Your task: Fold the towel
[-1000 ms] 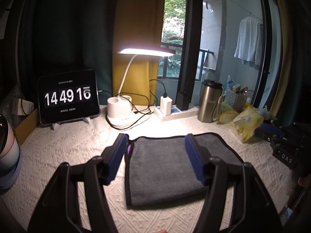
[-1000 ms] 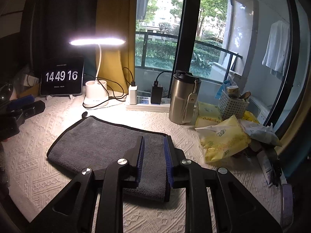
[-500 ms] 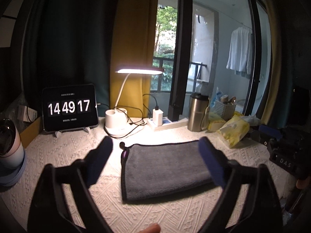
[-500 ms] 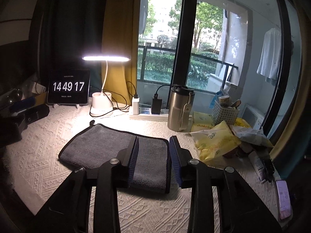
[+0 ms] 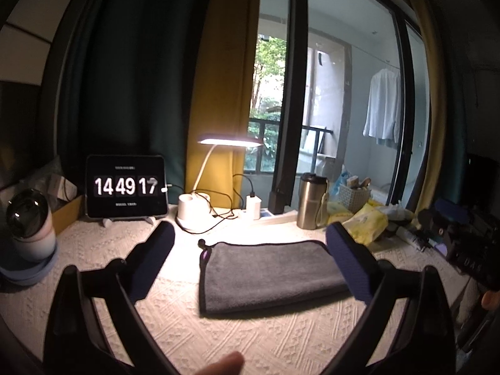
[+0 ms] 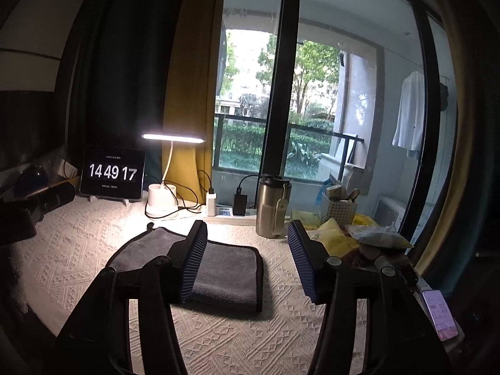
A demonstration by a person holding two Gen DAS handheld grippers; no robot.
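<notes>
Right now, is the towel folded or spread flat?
Folded: the towel lies as a doubled rectangle with a thick layered edge, both grippers open, clear.

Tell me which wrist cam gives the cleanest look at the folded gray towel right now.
Left wrist. The towel lies nearly whole between the open left gripper fingers, with only its right end behind one finger. In the right wrist view the towel is partly hidden: the open right gripper has its left finger across the towel's middle.

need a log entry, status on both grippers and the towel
Left gripper open, right gripper open, both empty. Towel folded, flat on table. Nothing in the way.
</notes>
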